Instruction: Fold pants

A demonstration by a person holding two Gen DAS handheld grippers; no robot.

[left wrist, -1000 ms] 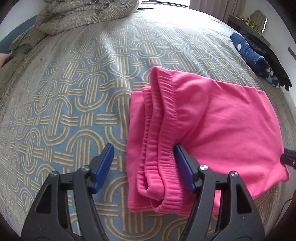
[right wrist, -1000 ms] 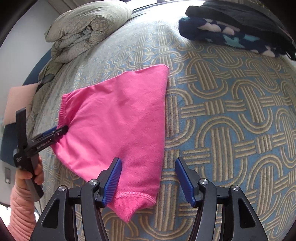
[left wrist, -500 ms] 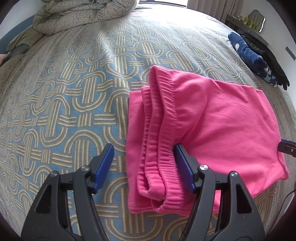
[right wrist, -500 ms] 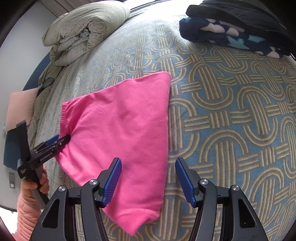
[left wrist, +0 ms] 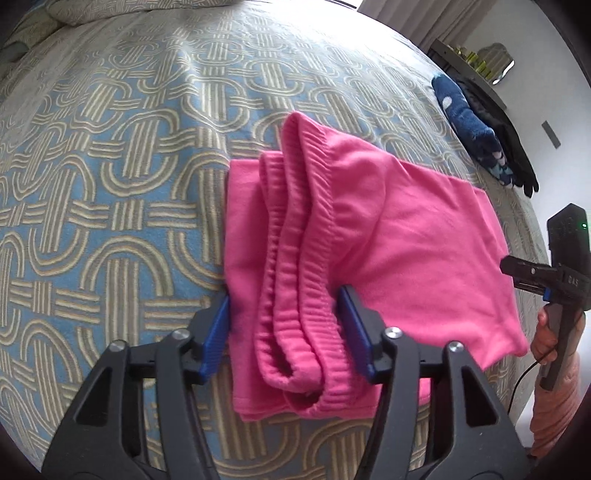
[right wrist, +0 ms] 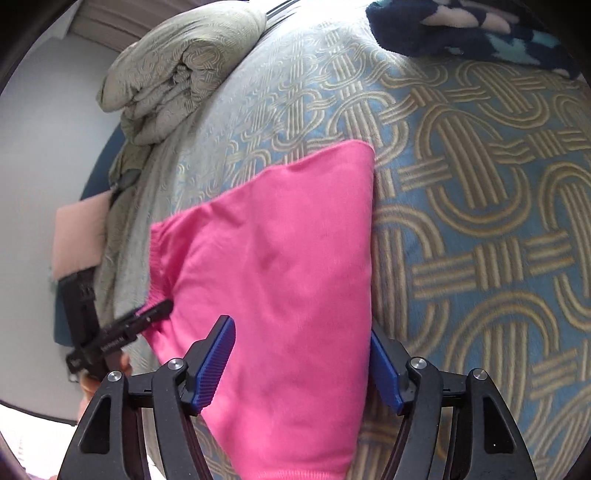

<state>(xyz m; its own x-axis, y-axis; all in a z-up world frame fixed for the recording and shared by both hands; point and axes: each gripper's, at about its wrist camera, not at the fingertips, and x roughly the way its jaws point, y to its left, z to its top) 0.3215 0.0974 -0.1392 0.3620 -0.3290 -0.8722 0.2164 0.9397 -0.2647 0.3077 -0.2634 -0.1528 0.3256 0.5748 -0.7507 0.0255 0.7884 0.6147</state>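
Pink pants (left wrist: 388, 236) lying folded on the patterned bedspread (left wrist: 110, 177), near its close edge; ribbed waistband (left wrist: 303, 295) bunched in ridges at one end, plain folded fabric at the other.

Around the waistband end, left gripper (left wrist: 284, 336): jaws just closing in, the blue pads (left wrist: 216, 334) now flanking the stacked ridges where a moment ago one pad stood clear over the bedspread; pads at the fabric's sides or barely touching, no firm pinch visible, so not yet a grip by the look of it.

At the far end, right gripper (right wrist: 306, 365): jaws just opening wider and brought in over the cloth, now straddling the folded end from edge to edge where earlier only a corner sat between them; pads apart from the fabric, nothing clamped.

Likely meaning: both ends being bracketed for the next fold or a lift, with the squeeze still to come; thick waistband layers liable to slip out unevenly if pinched shallow.

Further out: rumpled quilt (right wrist: 177, 70) at the head of the bed, dark blue patterned garment (right wrist: 472, 29) well apart from the pants.
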